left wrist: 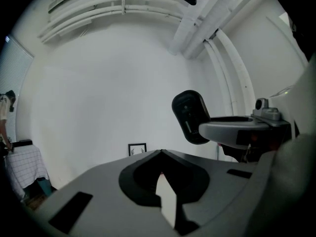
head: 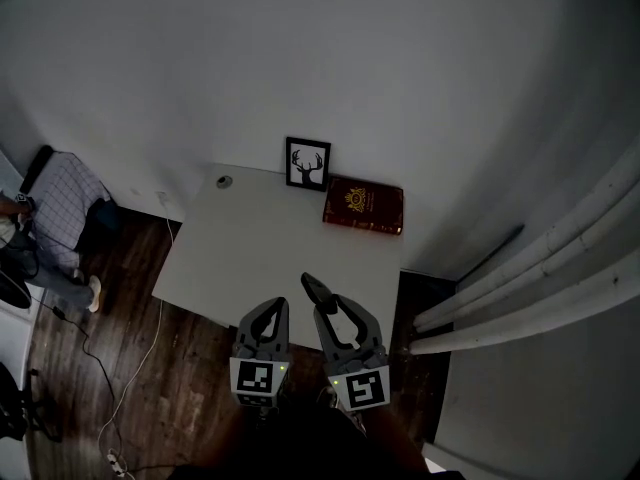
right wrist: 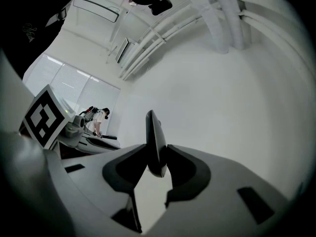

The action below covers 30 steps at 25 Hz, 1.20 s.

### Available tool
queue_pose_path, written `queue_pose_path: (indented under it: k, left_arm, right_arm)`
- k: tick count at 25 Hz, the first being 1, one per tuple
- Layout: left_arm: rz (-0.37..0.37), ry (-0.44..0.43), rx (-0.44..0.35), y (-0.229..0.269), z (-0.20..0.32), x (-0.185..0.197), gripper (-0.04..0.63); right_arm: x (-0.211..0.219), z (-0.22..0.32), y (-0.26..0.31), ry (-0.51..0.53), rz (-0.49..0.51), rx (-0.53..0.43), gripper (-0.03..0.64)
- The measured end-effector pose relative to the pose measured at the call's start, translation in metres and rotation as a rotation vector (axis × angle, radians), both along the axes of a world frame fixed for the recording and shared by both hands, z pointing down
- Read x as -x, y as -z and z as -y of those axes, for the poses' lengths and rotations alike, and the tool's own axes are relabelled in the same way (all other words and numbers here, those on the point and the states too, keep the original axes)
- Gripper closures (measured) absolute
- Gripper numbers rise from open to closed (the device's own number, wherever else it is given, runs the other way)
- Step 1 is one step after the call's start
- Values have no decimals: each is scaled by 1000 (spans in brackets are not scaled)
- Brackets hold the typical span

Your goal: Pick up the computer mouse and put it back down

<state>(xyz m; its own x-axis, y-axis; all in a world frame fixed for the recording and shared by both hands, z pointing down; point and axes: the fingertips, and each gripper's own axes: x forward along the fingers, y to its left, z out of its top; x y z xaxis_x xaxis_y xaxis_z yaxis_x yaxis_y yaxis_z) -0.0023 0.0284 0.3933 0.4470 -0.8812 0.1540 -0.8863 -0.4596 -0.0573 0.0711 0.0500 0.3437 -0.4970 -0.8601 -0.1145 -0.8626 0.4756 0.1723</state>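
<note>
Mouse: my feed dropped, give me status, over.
Right gripper shut on mouse, held edge-up off the table. Left gripper shut, empty. Book and framed picture at table's far edge, not in the way.

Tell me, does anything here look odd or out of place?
Only the mouse: it is off the table, pinched on edge in the right gripper, in mid-air. The book and framed picture sit tidily at the table's back edge.
</note>
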Motion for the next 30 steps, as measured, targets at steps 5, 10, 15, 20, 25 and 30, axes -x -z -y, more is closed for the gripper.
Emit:
queue_pose_path:
  k: [5, 10, 15, 20, 25, 30]
  left_arm:
    - [-6, 29, 13, -6, -1, -6, 595]
    - [6, 79, 27, -13, -5, -6, 597]
    - [10, 107, 39, -15, 1, -3, 595]
    - [9, 118, 40, -23, 16, 3, 595]
    - [-2, 105, 68, -39, 43, 10, 596]
    - [-17, 92, 74, -43, 76, 22, 596]
  right_arm:
    - [-7, 2, -1, 32, 2, -3, 479]
    - [-8, 2, -12, 84, -67, 4, 480]
    - [-4, 7, -16, 115, -79, 11, 480]
    - [0, 21, -17, 123, -96, 14, 480]
    - [6, 44, -28, 111, -129, 32, 480]
    - [25, 77, -32, 108, -133, 54, 479]
